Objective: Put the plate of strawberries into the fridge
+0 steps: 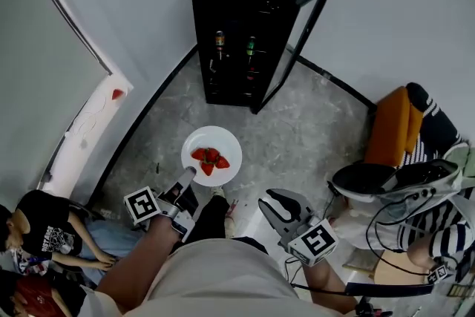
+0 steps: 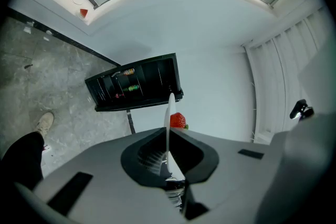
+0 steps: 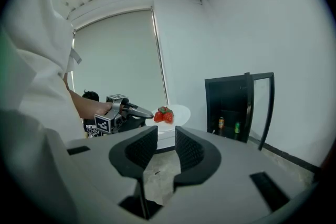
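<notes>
Left gripper (image 1: 188,176): jaws clamped on the near rim of the plate (image 1: 223,137), which runs edge-on between them in the left gripper view. Pinching the rim keeps the pads clear of the fruit.
Plate: lower centre of the head view, in the air above the floor and held level, probably so the strawberries (image 1: 210,157) piled at its middle do not roll.
Fridge (image 1: 237,18): top centre, well apart from the plate. Its door (image 1: 300,41) is swung open at the right and there are bottles on the shelves.
Right gripper (image 1: 273,201): lower right, jaws slightly apart with nothing between them, so it looks free to help with the door.
Stage: carrying, with the plate not yet inside.
</notes>
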### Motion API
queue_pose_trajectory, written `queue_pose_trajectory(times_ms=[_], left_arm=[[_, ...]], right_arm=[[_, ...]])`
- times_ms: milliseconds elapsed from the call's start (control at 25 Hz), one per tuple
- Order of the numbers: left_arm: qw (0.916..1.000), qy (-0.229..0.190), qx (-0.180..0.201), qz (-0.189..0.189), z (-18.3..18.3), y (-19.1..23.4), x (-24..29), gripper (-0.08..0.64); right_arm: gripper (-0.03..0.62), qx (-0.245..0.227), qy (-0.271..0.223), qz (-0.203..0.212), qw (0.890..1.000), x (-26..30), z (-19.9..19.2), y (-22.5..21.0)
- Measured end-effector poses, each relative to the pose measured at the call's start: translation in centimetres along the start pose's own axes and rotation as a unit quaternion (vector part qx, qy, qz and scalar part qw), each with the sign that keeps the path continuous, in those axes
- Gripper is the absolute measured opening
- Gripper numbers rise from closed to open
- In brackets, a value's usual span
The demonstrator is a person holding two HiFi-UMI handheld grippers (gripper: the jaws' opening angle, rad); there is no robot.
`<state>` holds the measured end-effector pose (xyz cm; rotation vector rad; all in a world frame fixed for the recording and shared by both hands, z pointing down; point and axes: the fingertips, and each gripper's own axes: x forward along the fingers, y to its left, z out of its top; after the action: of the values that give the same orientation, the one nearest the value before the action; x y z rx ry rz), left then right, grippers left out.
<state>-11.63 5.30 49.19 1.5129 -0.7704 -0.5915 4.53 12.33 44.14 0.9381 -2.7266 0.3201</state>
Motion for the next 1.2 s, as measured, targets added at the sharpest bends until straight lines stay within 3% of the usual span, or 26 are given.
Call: queue_pose_trajectory(times_ms=[120, 240, 480, 600, 800, 1200], left_arm=[[1.0000, 0.004, -0.006, -0.001, 2.6, 0.6, 4.0, 0.025], [0.9997, 0.016, 0.012, 0.016, 6.1, 1.9, 8.6, 0.025], [0.9991, 0.038, 0.016, 0.003, 11.6, 2.5, 18.4, 0.025], [0.9982, 0.042, 0.038, 0.017, 14.5, 3.9, 22.7, 0.025], [0.9986, 0.018, 0.032, 0.038, 17.8, 6.9, 28.8, 0.025], [0.9946, -0.072, -0.007, 0.074, 24.5, 13.1, 43.3, 0.025]], right_arm=[[0.104, -0.001, 0.011, -0.005, 1.000, 1.9, 1.0, -3.3], [0.104, -0.005, 0.019, -0.014, 1.000, 4.1, 3.2, -6.7], [0.104, -0.003, 0.018, -0.047, 0.999, 7.8, 6.2, -13.8], [0.104, 0.004, 0.021, -0.060, 0.998, 9.3, 7.0, -17.2], [0.104, 0.007, 0.033, -0.057, 0.998, 10.5, 7.6, -22.5], [0.103, 0.008, 0.059, 0.002, 0.998, 12.4, 9.0, -36.4]])
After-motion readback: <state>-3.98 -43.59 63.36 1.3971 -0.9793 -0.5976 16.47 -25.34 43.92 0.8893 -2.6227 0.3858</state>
